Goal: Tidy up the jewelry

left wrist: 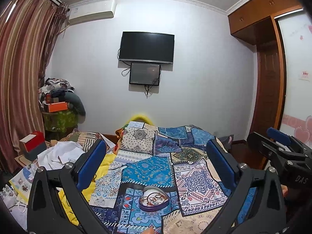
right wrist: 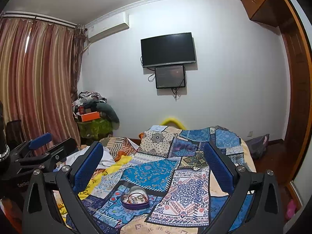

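Observation:
A purple heart-shaped jewelry box [left wrist: 154,198] lies open on the patchwork bedspread [left wrist: 148,167], with several rings and bangles inside. It also shows in the right wrist view [right wrist: 135,198]. My left gripper [left wrist: 156,156] is open and empty, held above and behind the box. My right gripper [right wrist: 154,156] is open and empty too, above the bedspread [right wrist: 181,191], with the box low between its fingers. The right gripper shows at the right edge of the left view [left wrist: 280,148]. The left gripper shows at the left edge of the right view [right wrist: 42,148].
White cloth and papers [left wrist: 58,154] lie on the bed's left side, with a red box [left wrist: 33,140] beyond. A pile of clothes and an orange box [left wrist: 57,106] stands in the corner by the curtain. A TV [left wrist: 146,46] hangs on the far wall. A wardrobe [left wrist: 273,78] stands at right.

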Demonstrator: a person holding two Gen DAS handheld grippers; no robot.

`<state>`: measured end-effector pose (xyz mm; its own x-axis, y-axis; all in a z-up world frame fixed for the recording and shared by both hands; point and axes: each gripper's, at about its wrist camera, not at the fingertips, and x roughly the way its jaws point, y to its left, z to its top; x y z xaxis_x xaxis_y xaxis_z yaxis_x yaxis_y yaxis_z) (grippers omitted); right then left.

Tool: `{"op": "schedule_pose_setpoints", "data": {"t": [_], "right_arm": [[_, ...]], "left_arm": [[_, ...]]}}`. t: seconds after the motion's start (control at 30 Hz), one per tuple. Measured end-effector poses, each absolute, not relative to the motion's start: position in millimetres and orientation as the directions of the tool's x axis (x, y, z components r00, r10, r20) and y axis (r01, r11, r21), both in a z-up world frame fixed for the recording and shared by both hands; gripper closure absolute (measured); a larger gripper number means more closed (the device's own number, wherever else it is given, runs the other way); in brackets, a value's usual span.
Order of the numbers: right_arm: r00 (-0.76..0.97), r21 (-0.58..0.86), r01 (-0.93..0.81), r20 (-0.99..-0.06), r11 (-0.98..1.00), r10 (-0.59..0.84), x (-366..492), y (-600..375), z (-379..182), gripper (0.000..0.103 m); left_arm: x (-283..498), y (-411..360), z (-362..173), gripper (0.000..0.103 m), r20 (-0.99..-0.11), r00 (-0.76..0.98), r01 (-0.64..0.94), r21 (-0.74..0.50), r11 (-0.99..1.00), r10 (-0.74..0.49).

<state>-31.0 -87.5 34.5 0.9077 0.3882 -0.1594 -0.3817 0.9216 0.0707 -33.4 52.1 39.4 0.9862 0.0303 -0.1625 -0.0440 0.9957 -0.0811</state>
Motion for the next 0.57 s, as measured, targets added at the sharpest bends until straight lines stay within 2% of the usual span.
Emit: {"op": "schedule_pose_setpoints", "data": {"t": [0.57], "right_arm": [[0.907,0.072,-0.379,-0.168,0.923,0.386,-28.5,-88.5,32.0,0.001]], "left_arm": [[-33.9,51.2,38.0,0.0,-0.156,0.987,-0.035,-0.069,0.997,0.023]]}}
